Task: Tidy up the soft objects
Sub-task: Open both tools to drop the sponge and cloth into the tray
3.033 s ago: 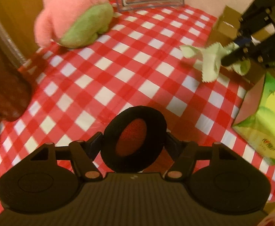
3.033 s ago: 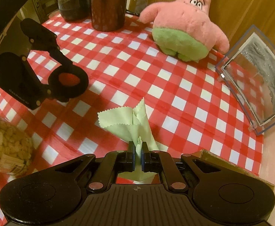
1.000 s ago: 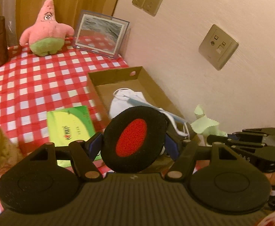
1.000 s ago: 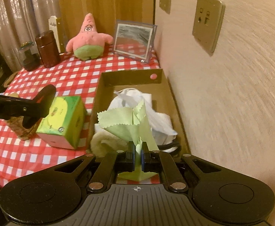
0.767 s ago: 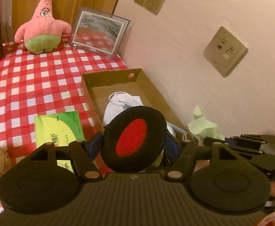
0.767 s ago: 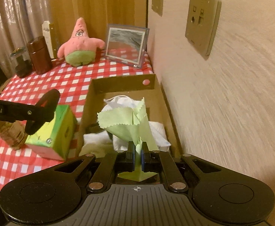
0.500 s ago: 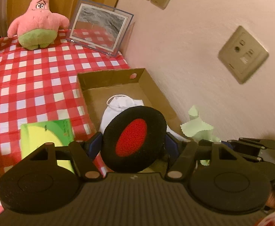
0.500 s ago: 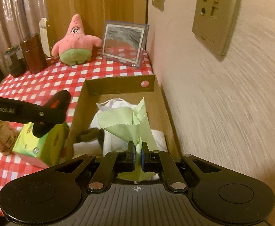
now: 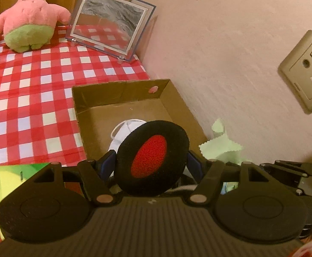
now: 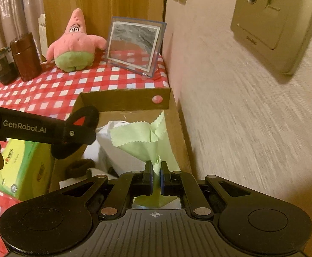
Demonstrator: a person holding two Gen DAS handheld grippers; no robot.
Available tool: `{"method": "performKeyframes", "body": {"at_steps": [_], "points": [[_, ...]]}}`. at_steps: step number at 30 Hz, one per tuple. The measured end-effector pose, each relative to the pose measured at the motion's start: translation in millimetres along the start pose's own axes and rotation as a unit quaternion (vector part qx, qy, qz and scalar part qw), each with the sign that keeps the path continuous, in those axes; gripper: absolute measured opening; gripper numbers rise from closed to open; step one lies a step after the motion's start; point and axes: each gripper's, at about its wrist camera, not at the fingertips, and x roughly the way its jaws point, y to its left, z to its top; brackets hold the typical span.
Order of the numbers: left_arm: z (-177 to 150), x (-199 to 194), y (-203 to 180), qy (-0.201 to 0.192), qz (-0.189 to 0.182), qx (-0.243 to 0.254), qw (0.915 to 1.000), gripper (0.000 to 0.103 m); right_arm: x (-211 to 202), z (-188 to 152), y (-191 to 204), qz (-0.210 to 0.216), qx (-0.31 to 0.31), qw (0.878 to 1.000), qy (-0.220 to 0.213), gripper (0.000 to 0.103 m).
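A round black foam pad (image 9: 152, 157) with a red center hangs above the cardboard box (image 9: 121, 94). A pale green cloth (image 10: 144, 136) fans out over that box's white fabric (image 10: 103, 147).

wrist views, both facing cardboard box (image 9: 121, 94)

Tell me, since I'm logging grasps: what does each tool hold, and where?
Left tool grips a black-and-red pad by its edges. Right tool pinches a green cloth at its bunched middle.
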Motion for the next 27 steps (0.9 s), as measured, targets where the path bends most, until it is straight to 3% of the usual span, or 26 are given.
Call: {"method": "performKeyframes", "body": {"at_steps": [7,15,27], "points": [[4,13,6,0.005,0.005,0.0,1.0,0.07,13,4,0,0.005,-0.004,1.0,0.007,0.006],[11,12,12,-0.009,0.007,0.0,0.9999,0.091,17,3,-1,0.011,0.001,1.0,0.01,0.006],[11,-20,27,-0.038,0.023,-0.003,0.999,0.092,20,11,3,0.034,0.0,0.999,-0.003,0.007]]}}
